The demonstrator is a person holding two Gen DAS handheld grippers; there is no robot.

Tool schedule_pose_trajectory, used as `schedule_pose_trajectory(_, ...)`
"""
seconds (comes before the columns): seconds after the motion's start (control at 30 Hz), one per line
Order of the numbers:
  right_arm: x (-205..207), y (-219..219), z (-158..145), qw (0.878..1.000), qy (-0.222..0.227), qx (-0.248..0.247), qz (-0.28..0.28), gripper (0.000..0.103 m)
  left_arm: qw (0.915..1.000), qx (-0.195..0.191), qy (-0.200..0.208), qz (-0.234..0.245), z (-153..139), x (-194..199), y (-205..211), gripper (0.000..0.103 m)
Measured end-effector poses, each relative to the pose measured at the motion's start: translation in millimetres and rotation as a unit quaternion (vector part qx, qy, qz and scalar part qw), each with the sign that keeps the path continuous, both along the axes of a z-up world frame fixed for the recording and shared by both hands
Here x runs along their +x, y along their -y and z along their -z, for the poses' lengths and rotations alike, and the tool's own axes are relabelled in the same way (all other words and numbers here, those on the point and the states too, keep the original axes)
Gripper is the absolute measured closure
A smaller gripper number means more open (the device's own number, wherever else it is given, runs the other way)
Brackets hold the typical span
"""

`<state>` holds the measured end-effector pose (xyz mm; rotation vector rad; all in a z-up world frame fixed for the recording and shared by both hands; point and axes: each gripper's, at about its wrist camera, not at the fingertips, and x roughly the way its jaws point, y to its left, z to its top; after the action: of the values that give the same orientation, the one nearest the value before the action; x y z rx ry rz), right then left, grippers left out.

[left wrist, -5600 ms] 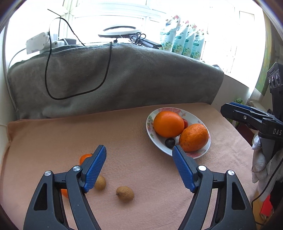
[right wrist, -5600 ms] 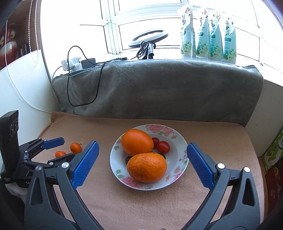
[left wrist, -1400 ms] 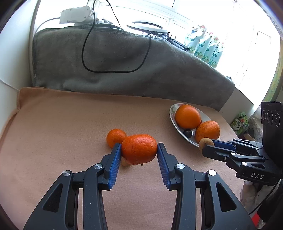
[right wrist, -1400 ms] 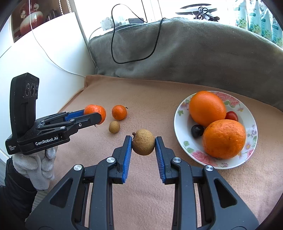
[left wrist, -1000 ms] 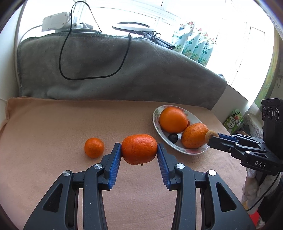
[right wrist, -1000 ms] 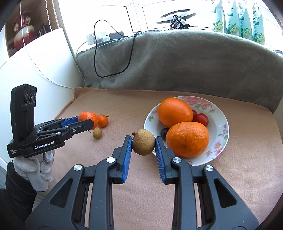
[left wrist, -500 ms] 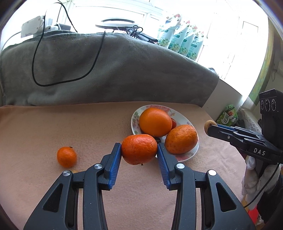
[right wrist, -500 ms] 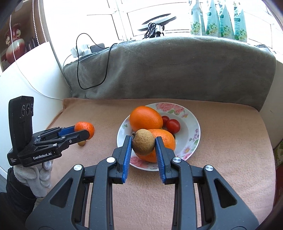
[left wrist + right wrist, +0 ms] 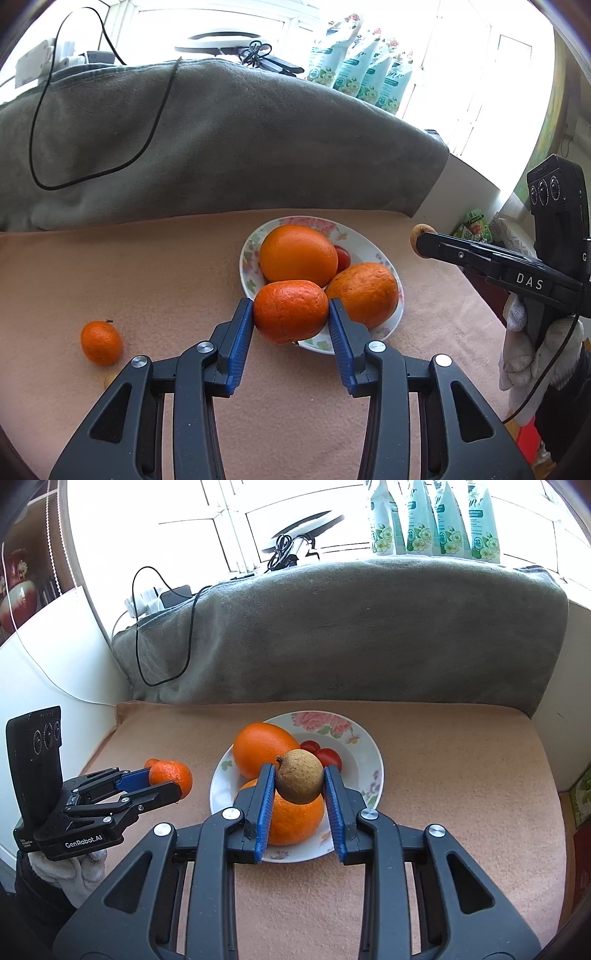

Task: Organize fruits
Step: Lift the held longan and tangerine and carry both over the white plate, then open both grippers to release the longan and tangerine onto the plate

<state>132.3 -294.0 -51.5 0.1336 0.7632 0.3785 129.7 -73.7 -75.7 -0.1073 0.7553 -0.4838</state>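
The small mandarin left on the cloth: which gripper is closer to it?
Left. The left gripper, holding a tangerine, is just beside the small mandarin; the right gripper, holding a brown fruit, is over the plate.

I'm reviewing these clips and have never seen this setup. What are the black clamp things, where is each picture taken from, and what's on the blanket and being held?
There is no robot here. A person in white gloves holds a hand tool in each hand, each ending in a two-finger claw with blue pads. A camera on each tool looks forward along its fingers, so each picture shows its own claw at the bottom and the other tool off to the side.

In the left tool's view, the left claw is shut on a mandarin. In the right tool's view, the right claw is shut on a small brown fruit.

On the peach blanket sits a floral plate with two large oranges and small red fruits. A small orange fruit lies loose on the blanket.
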Motion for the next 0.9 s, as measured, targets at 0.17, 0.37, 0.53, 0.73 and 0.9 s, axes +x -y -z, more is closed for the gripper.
schedule_pose_trajectory(0.17, 10, 5, 3, 1.000, -0.003, 0.000, 0.006, 0.075, 1.0000, 0.002, -0.005, 0.004, 4, 5, 6, 0.064)
schedule_pose_trajectory(0.37, 21, 10, 8, 1.000, -0.009, 0.001, 0.011, 0.075, 0.9999, 0.005, -0.009, 0.006, 7, 10, 11, 0.064)
schedule_pose_trajectory(0.53, 30, 12, 13, 1.000, -0.014, 0.001, 0.014, 0.075, 0.9999, 0.007, -0.011, 0.009, 7, 13, 12, 0.064)
schedule_pose_trajectory(0.73, 41, 14, 18, 1.000, -0.021, 0.001, 0.016, 0.075, 0.9998, 0.008, -0.016, 0.011, 10, 16, 16, 0.064)
schedule_pose_trajectory(0.9, 48, 14, 22, 1.000, -0.025, -0.001, 0.018, 0.075, 0.9997, 0.010, -0.020, 0.012, 14, 19, 19, 0.064)
